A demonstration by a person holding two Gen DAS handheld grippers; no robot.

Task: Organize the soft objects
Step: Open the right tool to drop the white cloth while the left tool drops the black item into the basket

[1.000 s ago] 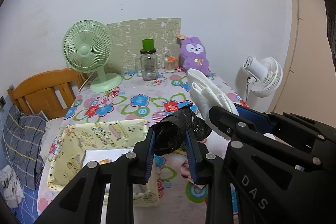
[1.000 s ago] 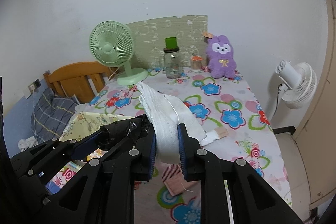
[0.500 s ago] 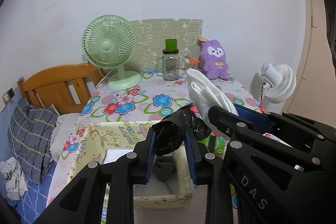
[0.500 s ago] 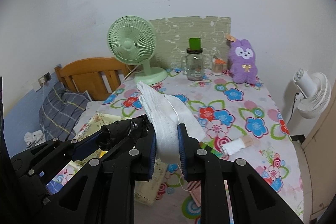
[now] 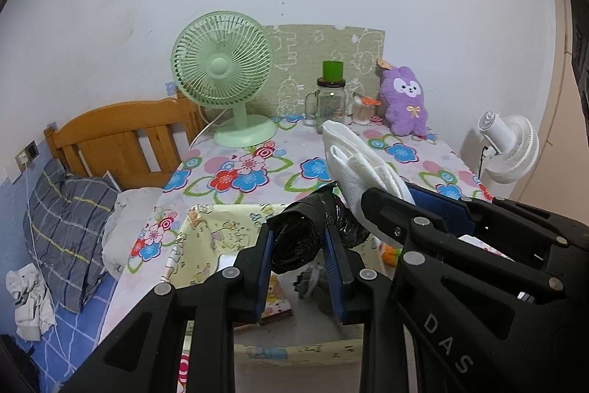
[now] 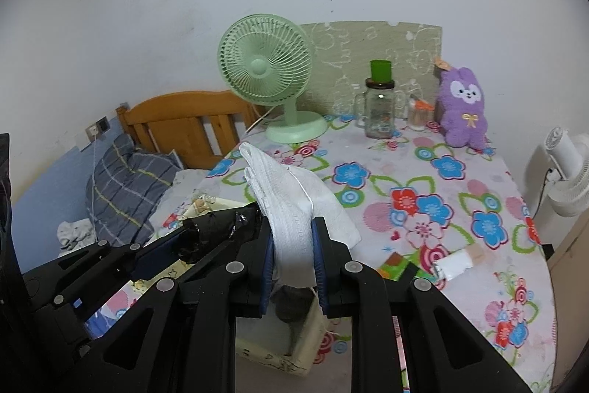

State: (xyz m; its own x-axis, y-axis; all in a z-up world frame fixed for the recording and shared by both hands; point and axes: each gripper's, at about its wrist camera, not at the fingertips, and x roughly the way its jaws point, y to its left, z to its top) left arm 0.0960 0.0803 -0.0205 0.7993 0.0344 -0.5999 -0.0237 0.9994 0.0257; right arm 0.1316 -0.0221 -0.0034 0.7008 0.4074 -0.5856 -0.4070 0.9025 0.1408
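- Soft objects are in both grippers: a crumpled black bundle [image 5: 302, 238] in the left one and a folded white cloth [image 6: 291, 209] in the right one.
- Left gripper [image 5: 299, 277] has its blue-padded jaws closed tight on the black bundle, which bulges out above and to either side of the pads.
- Right gripper [image 6: 292, 277] has its jaws pressed against the lower part of the white cloth; the cloth's upper end stands up and leans away above the fingers, and a thin thread hangs from its lower edge.
- The two grippers sit just beside each other, the right one's black frame filling the lower right of the left wrist view, so the black bundle and the white cloth nearly touch.
- Both held items hang over a pale yellow fabric box [image 5: 206, 227] with a cartoon print, which stands at the near edge of the table [image 6: 460, 179]; inside it lie a dark grey item and something flat and printed, too hidden to name.
- The table carries a flowered cloth, and on its near right part lies a small white roll [image 6: 454, 262] with a tan end, well apart from the box.
- At the far edge stand a green desk fan [image 5: 224, 76], a glass jar [image 5: 329, 102] with a green cup on its lid, and a purple plush toy [image 5: 405, 102], in front of a patterned green board against the wall.
- A wooden headboard [image 5: 121, 131] and a grey checked pillow [image 5: 70, 231] lie left of the table; a white fan [image 5: 510, 150] stands at its right.
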